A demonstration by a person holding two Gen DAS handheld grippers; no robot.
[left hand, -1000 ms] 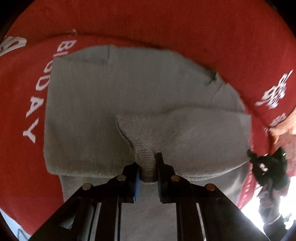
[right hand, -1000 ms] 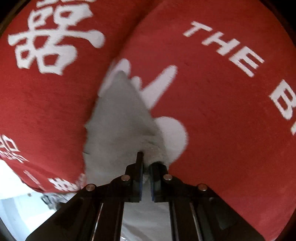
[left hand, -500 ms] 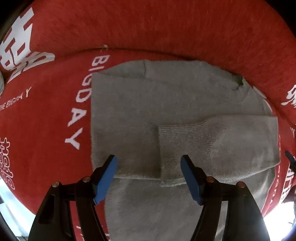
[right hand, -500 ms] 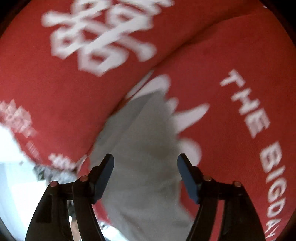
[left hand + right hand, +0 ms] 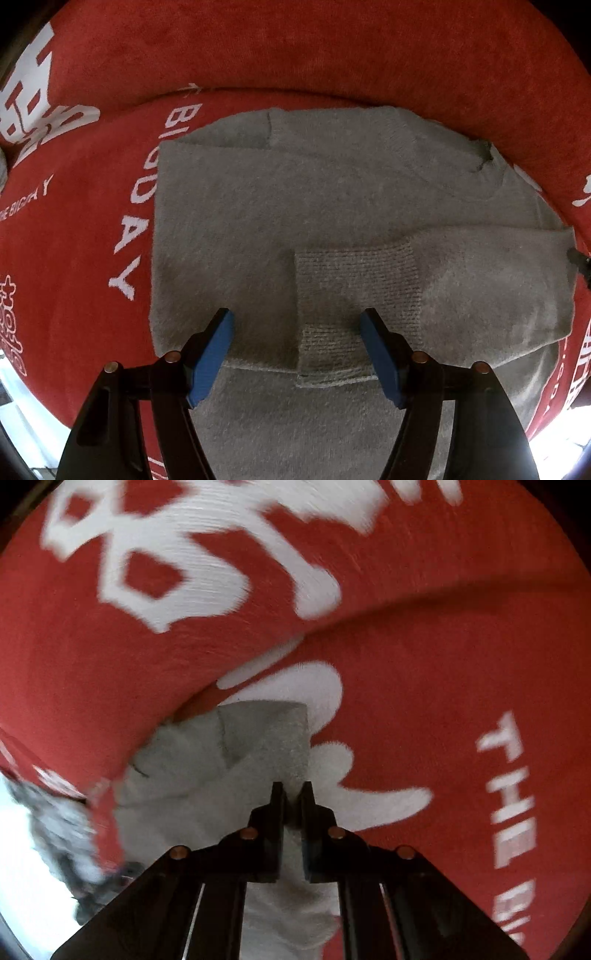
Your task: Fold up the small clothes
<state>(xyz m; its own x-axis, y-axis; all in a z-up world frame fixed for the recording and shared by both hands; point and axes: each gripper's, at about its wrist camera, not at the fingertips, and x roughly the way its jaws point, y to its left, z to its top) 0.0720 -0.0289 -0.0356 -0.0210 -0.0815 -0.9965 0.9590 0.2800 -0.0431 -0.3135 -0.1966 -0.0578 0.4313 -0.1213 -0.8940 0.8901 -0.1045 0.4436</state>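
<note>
Grey sweater lies mid-frame on the red blanket, left gripper spread wide above its cuff; right gripper pinches the sweater's edge.

On the red cover in the left wrist view we read white letters running down beside the grey sweater: "BIG DAY", partly hidden by its edge. Farther left we make out smaller white print, "THE BIG DAY", faint in places. Large white Chinese characters stand at the left edge, cut off. In the right wrist view we read "THE" on the same red cover, with blurred letters below.
</note>
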